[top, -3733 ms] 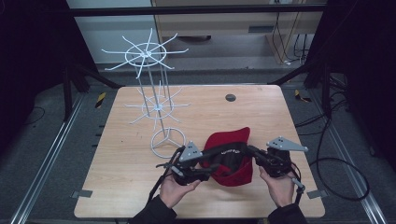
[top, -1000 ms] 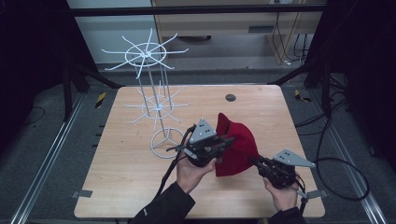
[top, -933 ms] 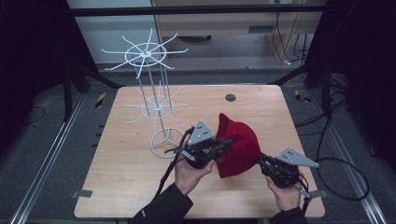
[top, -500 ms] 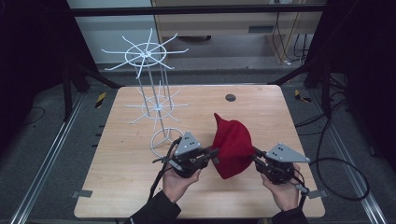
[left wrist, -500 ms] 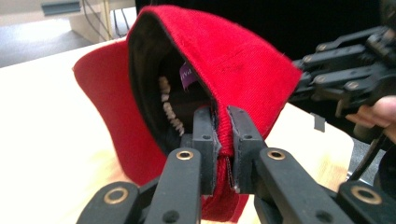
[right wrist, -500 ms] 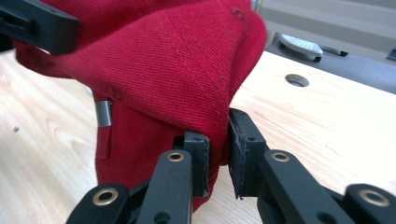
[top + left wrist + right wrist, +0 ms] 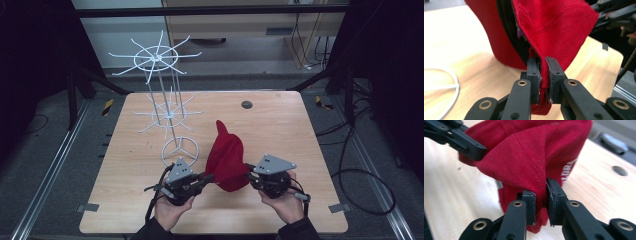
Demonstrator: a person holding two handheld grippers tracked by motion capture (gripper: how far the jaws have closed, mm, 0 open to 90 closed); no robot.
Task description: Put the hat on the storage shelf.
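A red cap (image 7: 226, 159) hangs between my two grippers over the front of the wooden table (image 7: 280, 125), its peak pointing up and away. My left gripper (image 7: 207, 178) is shut on the cap's edge; in the left gripper view the jaws (image 7: 543, 75) pinch a seam of red cloth (image 7: 554, 22). My right gripper (image 7: 249, 173) holds the cap's other side, its jaws (image 7: 540, 197) closed on a fold of the crown (image 7: 529, 157). White lettering shows on the cap in the right gripper view.
A white wire rack (image 7: 159, 59) with spoke arms on two levels stands at the back left on a ring base (image 7: 179, 149). A small dark hole (image 7: 246, 104) sits near the table's far edge. Cables trail on the floor to the right.
The left gripper, which had lifted the cap higher, came down toward the front edge. The right gripper moved in from the right and closed on the cap's other side.
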